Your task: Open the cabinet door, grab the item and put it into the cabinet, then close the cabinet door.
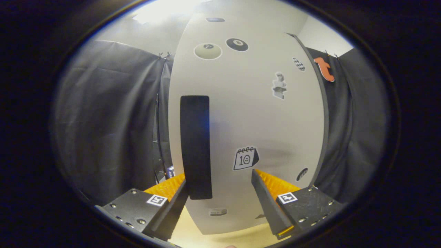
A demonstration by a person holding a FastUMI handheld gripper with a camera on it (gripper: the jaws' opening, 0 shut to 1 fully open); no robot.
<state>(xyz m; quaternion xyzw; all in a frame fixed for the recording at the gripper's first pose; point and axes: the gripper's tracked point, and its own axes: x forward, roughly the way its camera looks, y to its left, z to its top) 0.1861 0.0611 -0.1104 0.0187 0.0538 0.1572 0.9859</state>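
Spread wide at the white cabinet door point(248, 120), gripper point(220, 182) fingers flanking the dark vertical handle point(195, 144), seemingly placed either to pull it open or having pushed it closed

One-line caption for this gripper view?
Open gripper faces the closed white stickered cabinet door, its tall black handle beside the left finger.

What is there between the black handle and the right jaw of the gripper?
In the gripper view, bare white cabinet door and a calendar sticker lie between the black handle and the right jaw. The gripper is open, its left jaw at the handle's lower end.
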